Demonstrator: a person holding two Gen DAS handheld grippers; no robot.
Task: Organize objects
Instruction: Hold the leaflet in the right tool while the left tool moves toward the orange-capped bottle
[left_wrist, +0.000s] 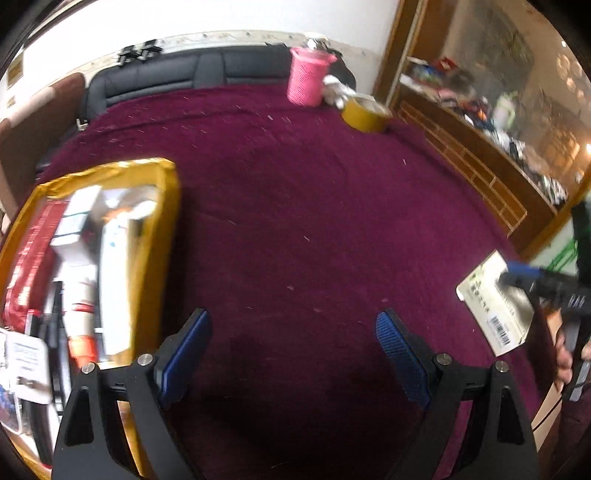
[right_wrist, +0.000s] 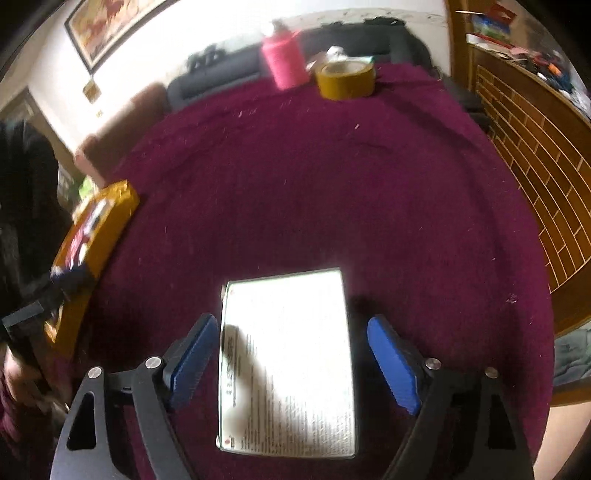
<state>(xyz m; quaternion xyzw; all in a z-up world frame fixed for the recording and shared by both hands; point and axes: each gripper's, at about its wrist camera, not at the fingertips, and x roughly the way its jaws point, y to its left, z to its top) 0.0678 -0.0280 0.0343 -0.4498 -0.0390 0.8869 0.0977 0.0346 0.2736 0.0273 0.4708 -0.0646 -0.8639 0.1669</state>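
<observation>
The right claw (right_wrist: 291, 363) is spread wide, its blue pads either side of a flat white printed box (right_wrist: 286, 365) lying near the maroon-cloth tabletop's (right_wrist: 332, 184) near edge, not pinching it. The left claw (left_wrist: 293, 354), also spread, is empty beside a yellow cardboard tray (left_wrist: 162, 236) of packets at the left edge.

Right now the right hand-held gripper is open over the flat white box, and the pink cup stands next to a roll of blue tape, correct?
Not quite: the tape roll beside the pink cup is yellow-brown, not blue, as the right wrist view shows. The right hand-held gripper is indeed open over the flat white box.
</observation>
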